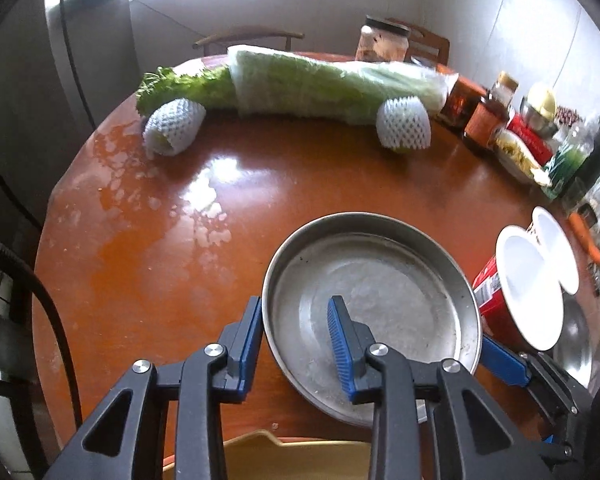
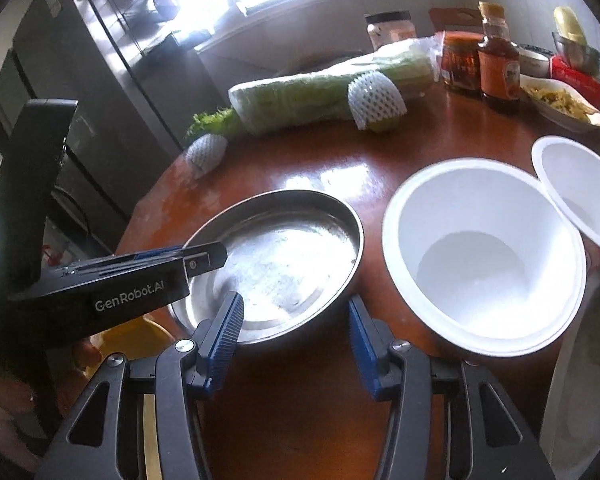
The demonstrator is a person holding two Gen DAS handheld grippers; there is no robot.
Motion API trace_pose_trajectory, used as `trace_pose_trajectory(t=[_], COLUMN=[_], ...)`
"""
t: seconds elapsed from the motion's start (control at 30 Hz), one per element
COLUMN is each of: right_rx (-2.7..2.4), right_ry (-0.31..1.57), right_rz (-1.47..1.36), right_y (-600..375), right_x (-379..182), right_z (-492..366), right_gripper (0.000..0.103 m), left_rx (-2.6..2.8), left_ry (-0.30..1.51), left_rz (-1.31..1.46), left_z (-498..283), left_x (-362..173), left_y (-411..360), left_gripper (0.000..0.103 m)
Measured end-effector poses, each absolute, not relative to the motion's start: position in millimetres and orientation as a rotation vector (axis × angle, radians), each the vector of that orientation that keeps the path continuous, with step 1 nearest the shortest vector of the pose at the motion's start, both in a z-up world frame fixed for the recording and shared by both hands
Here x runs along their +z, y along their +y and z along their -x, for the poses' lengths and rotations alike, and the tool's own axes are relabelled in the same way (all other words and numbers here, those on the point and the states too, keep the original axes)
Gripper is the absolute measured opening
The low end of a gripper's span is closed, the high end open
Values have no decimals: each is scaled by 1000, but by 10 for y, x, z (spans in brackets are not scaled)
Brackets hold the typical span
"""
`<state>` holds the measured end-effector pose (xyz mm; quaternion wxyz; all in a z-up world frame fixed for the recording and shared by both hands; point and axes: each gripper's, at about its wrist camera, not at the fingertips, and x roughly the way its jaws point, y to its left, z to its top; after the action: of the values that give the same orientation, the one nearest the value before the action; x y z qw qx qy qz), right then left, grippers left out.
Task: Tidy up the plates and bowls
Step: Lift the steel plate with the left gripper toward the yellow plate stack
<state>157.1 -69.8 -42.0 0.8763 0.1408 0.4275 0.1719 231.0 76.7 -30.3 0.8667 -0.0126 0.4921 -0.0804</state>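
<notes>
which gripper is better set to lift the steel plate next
Left. The left gripper already straddles the steel plate's near rim, one finger inside, one outside. The right gripper sits open at the plate's other edge, gripping nothing, with the white bowl beside it.

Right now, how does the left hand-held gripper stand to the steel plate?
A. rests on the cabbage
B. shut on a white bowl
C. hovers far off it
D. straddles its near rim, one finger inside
D: the left hand-held gripper has one finger inside the steel plate, one outside its rim.
</notes>
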Motion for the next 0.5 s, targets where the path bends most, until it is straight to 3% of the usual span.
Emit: trace_pose_trajectory(t=[0.5], right_rx=[421], right_ry=[784], right_rz=[-259], right_y=[-521], right_x=[-19], right_z=[-1393], right_gripper=[54], left_rx=[-127], left_ry=[903], left_rz=[64], left_z=[-1997], left_x=[81], left_y=[1028], left_gripper=[33])
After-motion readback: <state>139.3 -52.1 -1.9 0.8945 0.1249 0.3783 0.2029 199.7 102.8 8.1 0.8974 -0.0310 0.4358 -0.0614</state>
